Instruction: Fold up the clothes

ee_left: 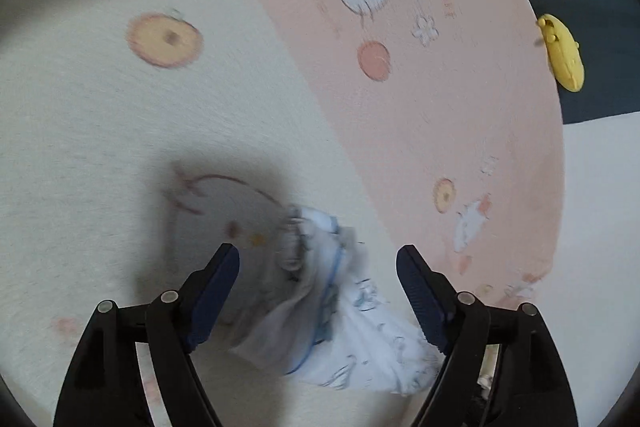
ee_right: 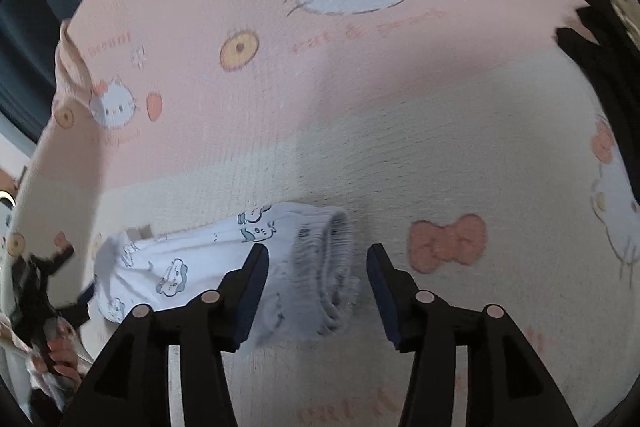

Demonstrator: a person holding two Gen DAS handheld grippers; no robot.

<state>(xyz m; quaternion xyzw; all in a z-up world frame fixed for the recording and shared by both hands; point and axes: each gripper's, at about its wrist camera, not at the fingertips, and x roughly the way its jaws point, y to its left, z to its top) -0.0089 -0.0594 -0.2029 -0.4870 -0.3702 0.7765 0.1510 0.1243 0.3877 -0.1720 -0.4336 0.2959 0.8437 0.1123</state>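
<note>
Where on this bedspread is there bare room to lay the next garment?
Free: the cream stretch of the bedspread left of the white printed garment, and the pink half beyond it, up to the yellow toy at the edge. Crowded: right at the garment, where the left gripper and right gripper both stand open-jawed over it.

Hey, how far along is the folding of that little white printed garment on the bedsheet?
Done: the white garment lies bunched into a compact bundle on the bedsheet. In hand: nothing; the right gripper and left gripper stand open around it. Left: it looks rumpled, so flattening and tidying probably remain.
</note>
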